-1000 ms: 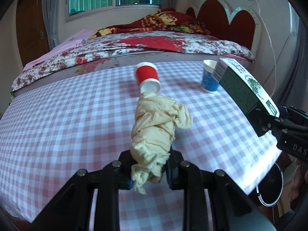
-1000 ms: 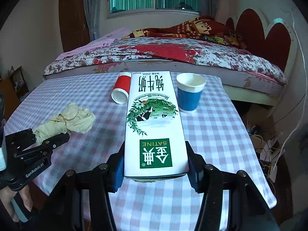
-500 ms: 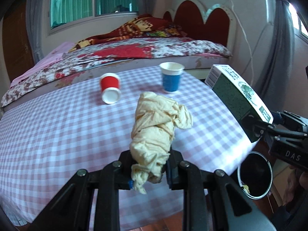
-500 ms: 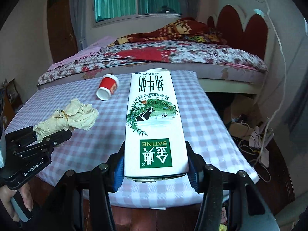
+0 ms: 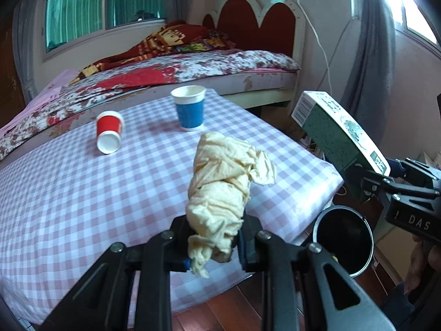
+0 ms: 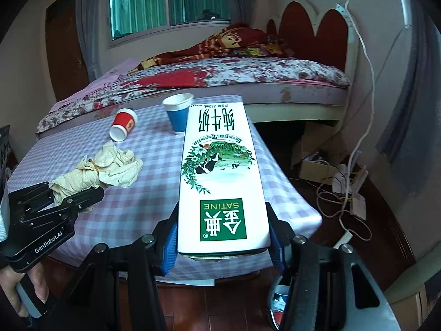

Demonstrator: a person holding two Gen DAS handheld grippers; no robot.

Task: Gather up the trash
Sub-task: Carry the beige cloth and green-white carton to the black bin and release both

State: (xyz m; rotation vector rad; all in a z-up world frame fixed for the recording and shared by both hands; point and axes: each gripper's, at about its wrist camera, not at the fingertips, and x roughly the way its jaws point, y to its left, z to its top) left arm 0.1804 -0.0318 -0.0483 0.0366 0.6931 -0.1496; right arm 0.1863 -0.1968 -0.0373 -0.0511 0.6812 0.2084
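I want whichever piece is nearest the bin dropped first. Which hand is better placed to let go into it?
Probably the right. In the left wrist view the right tongs, shut on the milk carton, sit just above the black bin past the table corner. The left tongs, holding the crumpled tissue, are beside it.

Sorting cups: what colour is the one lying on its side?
Red cup; clearest in the left wrist view.

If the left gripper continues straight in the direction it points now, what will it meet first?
Probably the checked tablecloth. The left gripper, shut on the crumpled paper wad, aims down across the table's near corner. The blue cup stands further along, but depth is unclear.
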